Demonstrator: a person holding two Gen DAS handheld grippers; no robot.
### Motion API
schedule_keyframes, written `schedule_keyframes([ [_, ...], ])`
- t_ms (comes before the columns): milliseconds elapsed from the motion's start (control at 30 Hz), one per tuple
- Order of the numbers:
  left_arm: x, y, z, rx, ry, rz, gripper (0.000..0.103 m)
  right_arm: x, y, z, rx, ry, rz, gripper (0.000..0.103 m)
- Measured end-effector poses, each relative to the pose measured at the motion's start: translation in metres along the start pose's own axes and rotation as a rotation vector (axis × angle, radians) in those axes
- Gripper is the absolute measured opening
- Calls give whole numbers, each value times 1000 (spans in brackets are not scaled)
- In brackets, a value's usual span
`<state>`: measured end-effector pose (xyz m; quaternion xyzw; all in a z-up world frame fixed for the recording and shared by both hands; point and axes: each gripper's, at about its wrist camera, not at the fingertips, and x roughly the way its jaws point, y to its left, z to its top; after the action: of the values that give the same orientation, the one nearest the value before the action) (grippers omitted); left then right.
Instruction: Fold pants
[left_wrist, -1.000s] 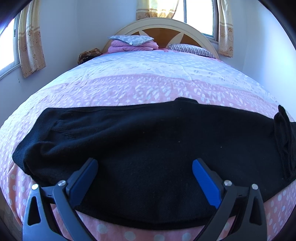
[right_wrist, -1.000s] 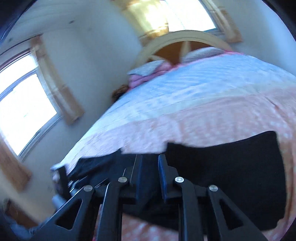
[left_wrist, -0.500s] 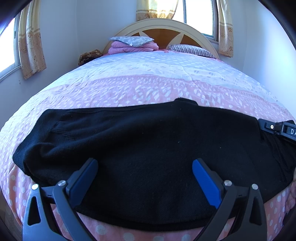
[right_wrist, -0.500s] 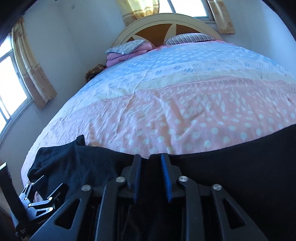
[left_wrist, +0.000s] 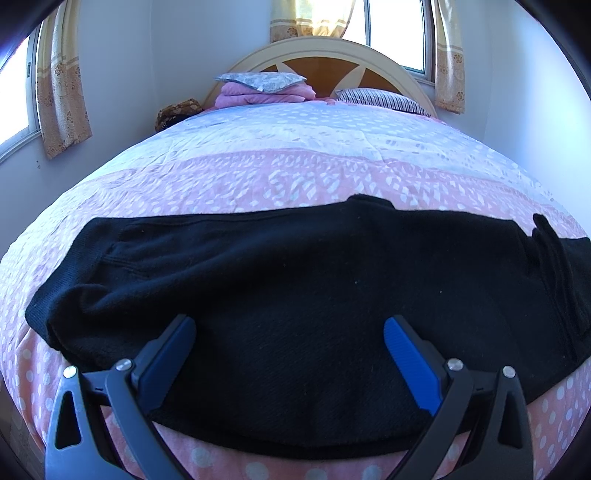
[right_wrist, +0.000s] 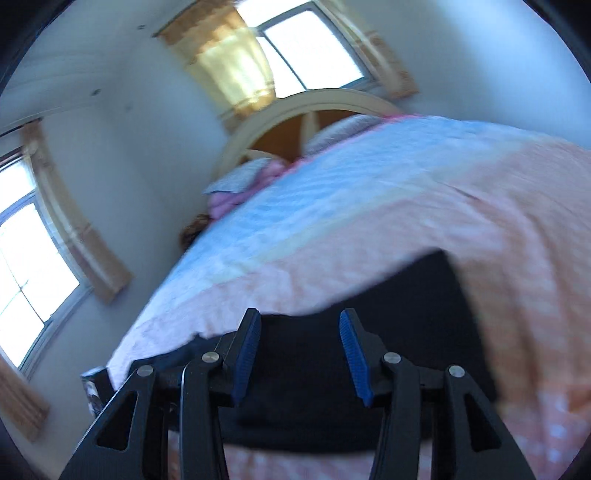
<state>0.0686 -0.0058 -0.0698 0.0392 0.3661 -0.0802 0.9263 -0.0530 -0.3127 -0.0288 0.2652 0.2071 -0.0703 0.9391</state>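
Black pants (left_wrist: 288, 288) lie flat across the near end of the bed, stretched left to right, with a bunched fold at their right end (left_wrist: 554, 258). My left gripper (left_wrist: 290, 328) is open and empty, its blue pads just above the near middle of the pants. In the blurred right wrist view the pants (right_wrist: 406, 332) lie below my right gripper (right_wrist: 299, 321), which is open with nothing between its pads.
The bed has a pink and pale blue dotted cover (left_wrist: 295, 166). Folded pink bedding and a grey pillow (left_wrist: 262, 88) and a striped pillow (left_wrist: 384, 99) sit by the headboard. Curtained windows stand on the left and back walls.
My right gripper has opened and let go of the pants' right end, then swung up and tilted. The right end now lies bunched on the bed. My left gripper has stayed still.
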Motion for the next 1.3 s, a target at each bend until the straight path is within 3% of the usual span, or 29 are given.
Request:
schedule_keyframes([
  [67,0,-2,1,2,7,12,103,-3,-25,-15,30,71,-77,48],
  [133,-1,-5,3,10,12,31,103,1,-42,-33,70,137,-65,46],
  [200,-3,-8,5,25,18,25,103,-5,-43,-38,56,116,-43,46],
  [300,-14,-14,11,18,11,-52,103,0,-35,-34,-21,166,-81,46],
  [400,-35,-28,23,34,-54,-129,103,-5,-27,-29,-59,215,-98,46],
  [467,-47,-44,32,66,-96,-182,103,-10,-30,-25,-44,202,-99,46],
  [533,-53,-67,40,115,-124,-243,103,-22,-29,-20,-34,122,-110,46],
  [633,-51,-109,49,173,-130,-299,103,-21,-24,-4,-61,66,-136,46],
  [767,-41,-157,42,228,-84,-353,103,-4,-20,13,-90,53,-176,46],
  [867,-29,-177,25,249,-20,-316,103,12,-20,12,-115,79,-209,46],
  [933,-14,-178,17,239,47,-285,103,24,-25,3,-99,135,-215,46],
  [967,-9,-174,14,206,67,-303,103,30,-30,-2,-85,159,-221,46],
  [1100,-11,-172,14,201,78,-313,103,32,-28,-10,-118,126,-241,47],
  [1233,-16,-167,15,185,99,-325,103,33,-27,-13,-118,109,-227,60],
  [1300,-20,-159,19,181,110,-318,103,33,-25,-16,-122,93,-232,61],
])
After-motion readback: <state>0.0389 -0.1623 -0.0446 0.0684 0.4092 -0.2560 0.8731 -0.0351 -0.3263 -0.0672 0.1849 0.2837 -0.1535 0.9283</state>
